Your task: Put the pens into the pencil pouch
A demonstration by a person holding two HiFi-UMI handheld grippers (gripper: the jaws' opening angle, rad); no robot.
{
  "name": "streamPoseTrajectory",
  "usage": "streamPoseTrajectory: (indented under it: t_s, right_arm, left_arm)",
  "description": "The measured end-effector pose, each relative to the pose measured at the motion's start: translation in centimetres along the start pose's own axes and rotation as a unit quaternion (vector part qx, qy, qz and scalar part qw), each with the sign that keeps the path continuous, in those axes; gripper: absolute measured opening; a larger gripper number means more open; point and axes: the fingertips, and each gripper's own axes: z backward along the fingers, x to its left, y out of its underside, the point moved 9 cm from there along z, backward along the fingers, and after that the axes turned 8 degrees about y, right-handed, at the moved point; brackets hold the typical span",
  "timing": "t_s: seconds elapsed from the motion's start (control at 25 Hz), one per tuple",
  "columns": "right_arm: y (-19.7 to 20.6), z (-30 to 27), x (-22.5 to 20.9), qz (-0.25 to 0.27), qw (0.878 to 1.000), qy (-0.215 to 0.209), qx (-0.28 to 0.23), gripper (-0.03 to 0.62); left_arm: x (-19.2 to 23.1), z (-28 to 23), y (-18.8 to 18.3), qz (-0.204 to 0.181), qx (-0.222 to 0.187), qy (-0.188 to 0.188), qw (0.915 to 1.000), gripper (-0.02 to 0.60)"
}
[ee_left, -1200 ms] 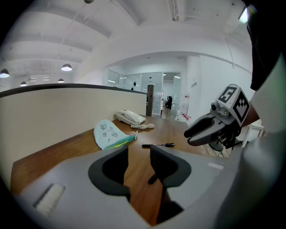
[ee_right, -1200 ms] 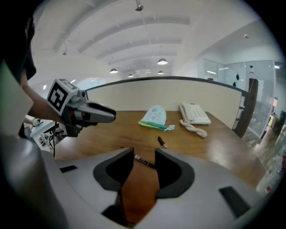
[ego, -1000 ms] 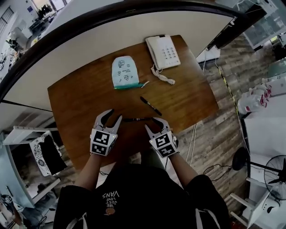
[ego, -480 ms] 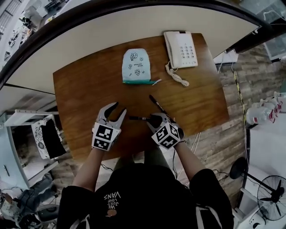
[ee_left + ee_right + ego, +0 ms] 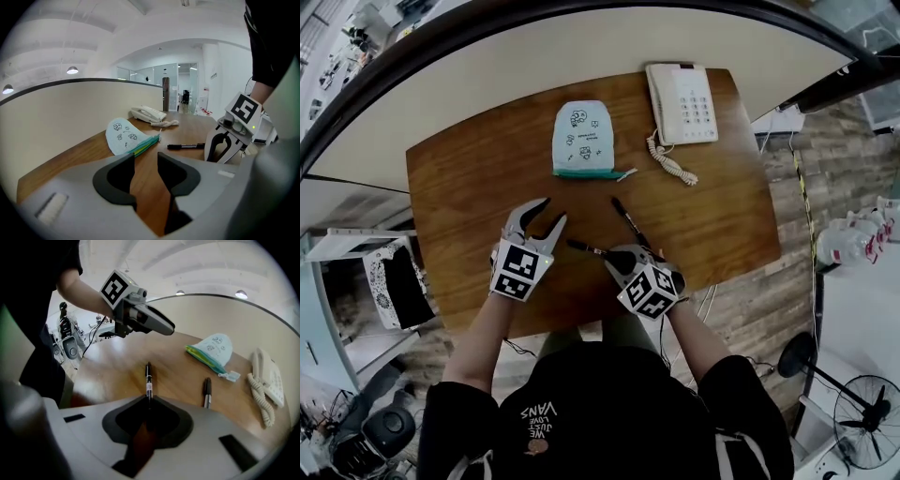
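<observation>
Basically, the right gripper (image 5: 149,400) was closing on the near pen (image 5: 148,376), which lay flat on the desk (image 5: 469,187) with one end running in between the jaws. The left gripper (image 5: 551,212) hung open and empty just beside it. The pencil pouch (image 5: 583,139) sat well apart at the desk's far side, near the phone (image 5: 682,101), with the second pen (image 5: 628,220) in between. I'd want the pinch square across the barrel rather than out at the tip, then a straight lift once firm so it can't pivot or roll out.
</observation>
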Motion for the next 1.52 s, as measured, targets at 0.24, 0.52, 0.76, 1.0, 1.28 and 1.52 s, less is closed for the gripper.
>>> streamPoseTrajectory:
  t_s: [0.24, 0.52, 0.76, 1.0, 1.28, 1.52]
  right_arm:
    - [0.1, 0.3, -0.5, -0.038, 0.999, 0.001, -0.016, 0.046]
    - [0.7, 1.9, -1.8, -0.13, 0.991, 0.01, -0.038, 0.046]
    - [1.7, 3.4, -2.4, -0.155, 0.987, 0.027, -0.04, 0.046]
    - [2.2, 4.6, -2.9, -0.199, 0.978, 0.047, -0.043, 0.046]
    - [2.4, 5.3, -2.1, -0.219, 0.972, 0.07, -0.045, 0.046]
    - [1.7, 5.6, -1.4, -0.263, 0.958, 0.099, -0.057, 0.046]
  left_arm:
    - [0.9, -2.2, -0.3, -0.026, 0.02, 0.005, 0.9995, 0.142]
    - [2.6, -5.2, -1.3, -0.079, 0.052, -0.002, 0.9955, 0.164]
    - [3.8, -8.2, -1.2, -0.156, 0.103, -0.001, 0.9824, 0.183]
    - [4.3, -9.6, -1.2, -0.204, 0.128, 0.016, 0.9704, 0.175]
    - [4.5, -9.5, -1.7, -0.224, 0.118, 0.016, 0.9673, 0.044]
    - [3.8, -8.4, -2.7, -0.203, 0.086, 0.024, 0.9751, 0.024]
